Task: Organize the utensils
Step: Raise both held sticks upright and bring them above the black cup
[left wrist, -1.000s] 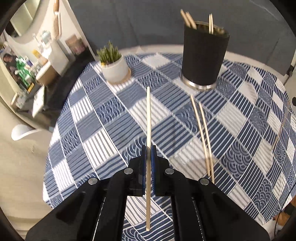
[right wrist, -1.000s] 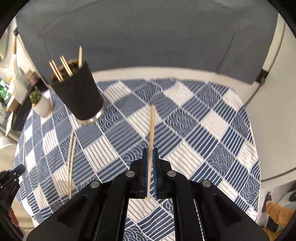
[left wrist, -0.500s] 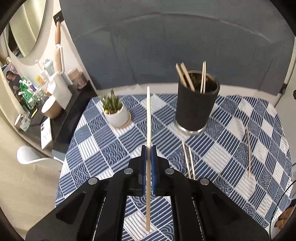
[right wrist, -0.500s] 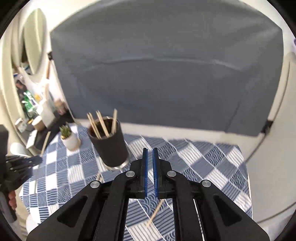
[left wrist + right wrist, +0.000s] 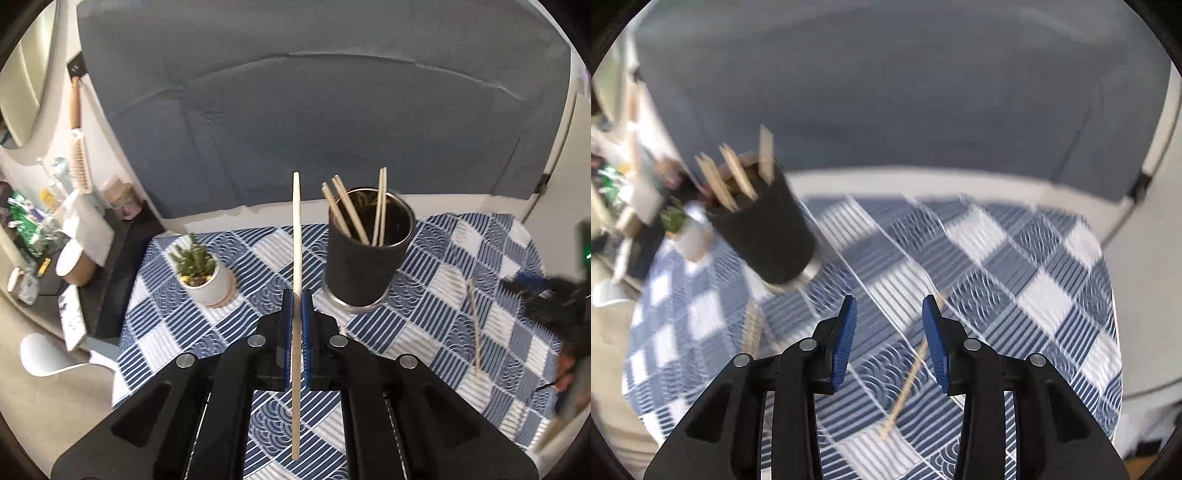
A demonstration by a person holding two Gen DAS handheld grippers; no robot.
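Pinching one chopstick (image 5: pixel 296 258) upright, your left claw (image 5: pixel 296 299) is closed on it beside the black holder (image 5: pixel 364 266). Your right claw (image 5: pixel 889 310) gapes wide, empty, above a loose chopstick (image 5: pixel 908 384) lying on the checked surface (image 5: pixel 1049 295). No readable writing shows.

A home dining corner: round table with checked blue cloth (image 5: pixel 461 280), potted plant (image 5: pixel 201 271), chopstick holder (image 5: pixel 365 258), cluttered sideboard (image 5: pixel 55 236).

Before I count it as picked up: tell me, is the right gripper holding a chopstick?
No. The right gripper is open, and the chopstick lies on the tablecloth below it.
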